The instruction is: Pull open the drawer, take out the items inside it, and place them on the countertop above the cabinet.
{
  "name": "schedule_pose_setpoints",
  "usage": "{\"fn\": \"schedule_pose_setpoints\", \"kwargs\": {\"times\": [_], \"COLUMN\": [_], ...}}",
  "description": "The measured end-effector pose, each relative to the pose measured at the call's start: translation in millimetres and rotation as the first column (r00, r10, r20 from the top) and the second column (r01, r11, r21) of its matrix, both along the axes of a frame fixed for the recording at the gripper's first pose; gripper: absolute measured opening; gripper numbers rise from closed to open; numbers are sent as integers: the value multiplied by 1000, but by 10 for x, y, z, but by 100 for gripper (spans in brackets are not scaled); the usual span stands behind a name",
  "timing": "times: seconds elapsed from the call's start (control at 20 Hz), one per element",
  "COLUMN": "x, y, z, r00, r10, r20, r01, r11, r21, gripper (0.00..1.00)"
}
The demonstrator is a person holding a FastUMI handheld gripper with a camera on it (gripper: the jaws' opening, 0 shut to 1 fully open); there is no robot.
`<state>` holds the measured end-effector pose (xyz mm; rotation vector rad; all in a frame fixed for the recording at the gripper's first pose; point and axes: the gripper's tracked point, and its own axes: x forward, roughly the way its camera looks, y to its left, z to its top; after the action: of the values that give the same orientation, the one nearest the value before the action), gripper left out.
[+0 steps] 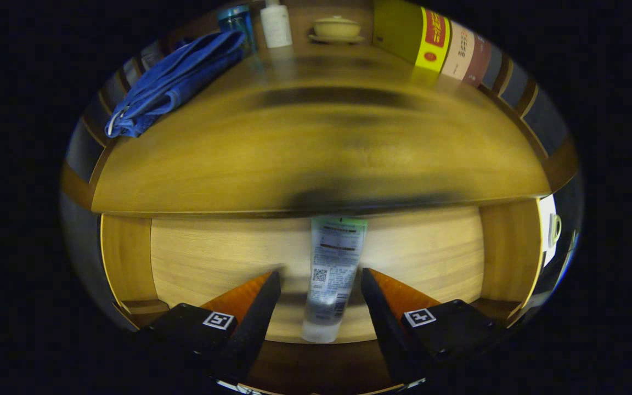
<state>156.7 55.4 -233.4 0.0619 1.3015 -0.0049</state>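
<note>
The drawer (pixel 195 258) is pulled open below the wooden countertop (pixel 316 148). A white tube (pixel 331 274) with a green end and a printed label lies lengthwise on the drawer floor, its far end tucked under the countertop's front edge. My gripper (pixel 320 277) hangs above the drawer, open, with one finger on each side of the tube. A gap shows between each finger and the tube, so neither presses on it.
A folded blue cloth (pixel 176 79) lies at the countertop's back left. Behind it stand a blue bottle (pixel 236 22) and a white bottle (pixel 276 24). A lidded cream bowl (pixel 337 27) sits at the back, and boxes (pixel 434 41) line the back right.
</note>
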Motion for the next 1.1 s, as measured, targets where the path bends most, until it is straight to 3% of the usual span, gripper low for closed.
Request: {"fn": "schedule_pose_setpoints", "kwargs": {"times": [0.25, 0.4, 0.6, 0.8, 0.9, 1.0, 1.1], "x": [153, 284, 532, 803, 910, 996, 1126], "y": [254, 405, 698, 1002, 1205, 1452, 1735], "z": [-42, 67, 313, 750, 1003, 1373, 1783], "r00": [1000, 1000, 999, 998, 999, 999, 999], "r10": [-3, -16, -6, -19, -5, -1, 12], "r20": [-9, -1, 37, 54, 44, 38, 53], "r01": [3, 16, 8, 21, 7, 1, -14], "r11": [999, 997, 997, 998, 999, 1000, 999], "r21": [-38, -70, -76, -52, -32, 5, 45], "gripper": [96, 88, 87, 52, 40, 33, 33]}}
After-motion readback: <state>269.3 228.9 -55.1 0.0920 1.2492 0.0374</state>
